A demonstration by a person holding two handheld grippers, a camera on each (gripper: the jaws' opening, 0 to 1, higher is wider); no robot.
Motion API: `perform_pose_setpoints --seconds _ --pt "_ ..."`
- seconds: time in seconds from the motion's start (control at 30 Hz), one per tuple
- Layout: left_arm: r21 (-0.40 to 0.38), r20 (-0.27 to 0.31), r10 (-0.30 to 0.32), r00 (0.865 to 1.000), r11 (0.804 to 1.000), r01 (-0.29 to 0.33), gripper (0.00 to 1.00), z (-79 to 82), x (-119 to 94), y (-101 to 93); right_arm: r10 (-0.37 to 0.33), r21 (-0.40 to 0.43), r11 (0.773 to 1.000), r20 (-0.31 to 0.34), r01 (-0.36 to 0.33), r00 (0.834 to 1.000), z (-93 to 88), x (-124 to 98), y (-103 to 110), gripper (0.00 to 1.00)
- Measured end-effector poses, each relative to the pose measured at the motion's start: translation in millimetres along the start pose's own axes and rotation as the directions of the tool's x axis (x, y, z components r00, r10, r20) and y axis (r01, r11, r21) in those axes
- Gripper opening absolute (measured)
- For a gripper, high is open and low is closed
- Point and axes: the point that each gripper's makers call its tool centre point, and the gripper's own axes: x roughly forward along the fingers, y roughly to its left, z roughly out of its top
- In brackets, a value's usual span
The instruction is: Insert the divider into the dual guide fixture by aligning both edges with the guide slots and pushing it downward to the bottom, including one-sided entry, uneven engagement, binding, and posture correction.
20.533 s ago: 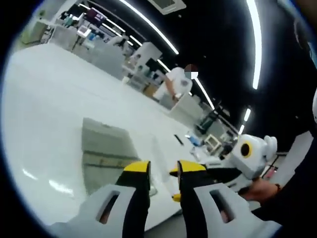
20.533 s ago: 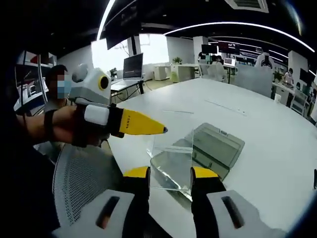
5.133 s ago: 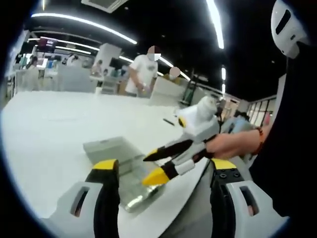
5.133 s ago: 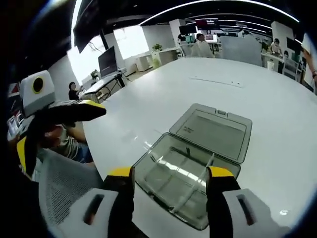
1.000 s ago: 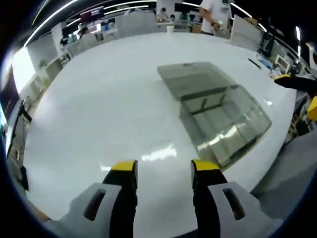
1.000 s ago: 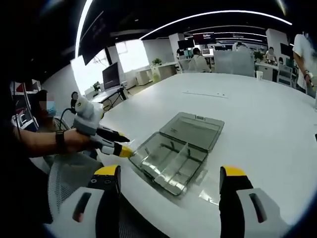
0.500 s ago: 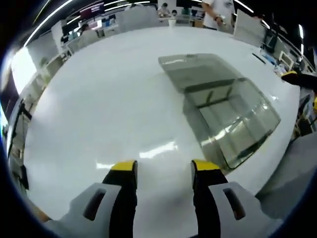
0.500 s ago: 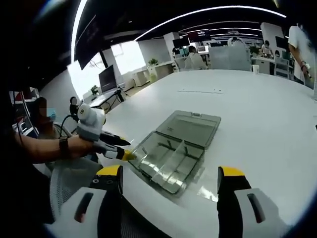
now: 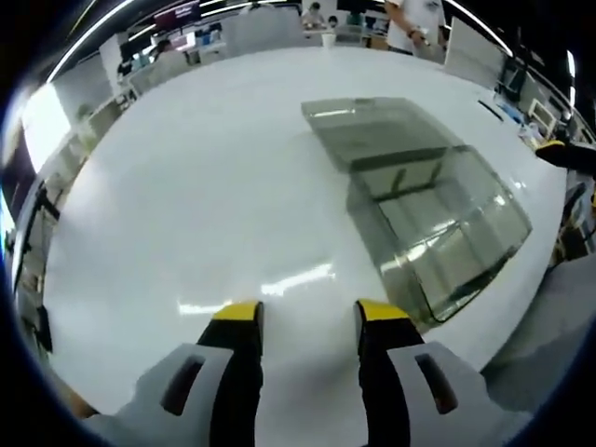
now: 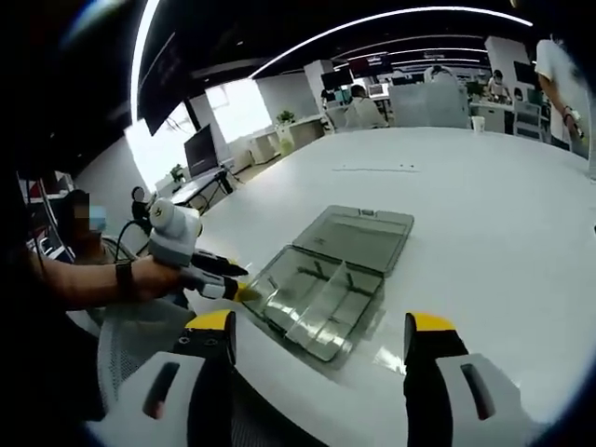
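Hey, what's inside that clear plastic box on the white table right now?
Inside the clear box, whose lid lies open flat, a transparent divider stands upright along its length, splitting the base. The compartments look empty. Glare hides whether the divider's edges sit fully in their slots.

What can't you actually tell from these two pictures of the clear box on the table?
- Whether the clear divider sits fully down in the transparent grey plastic box: too small, glare, in the right gripper view.
- The guide slots: lost in reflections on the box in the left gripper view.
- The right gripper: cut off by the edge.
- Whether the left gripper touches the box: too small.
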Motion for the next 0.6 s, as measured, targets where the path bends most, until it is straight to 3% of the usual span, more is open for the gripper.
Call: perform_pose_setpoints --seconds 0.6 --pt "-0.002 0.018 0.01 1.0 1.0 -0.01 0.31 1.9 -3.8 2.4 0.003 -0.003 1.0 -0.001 -0.003 1.0 2.4 0.7 1.7 0.69"
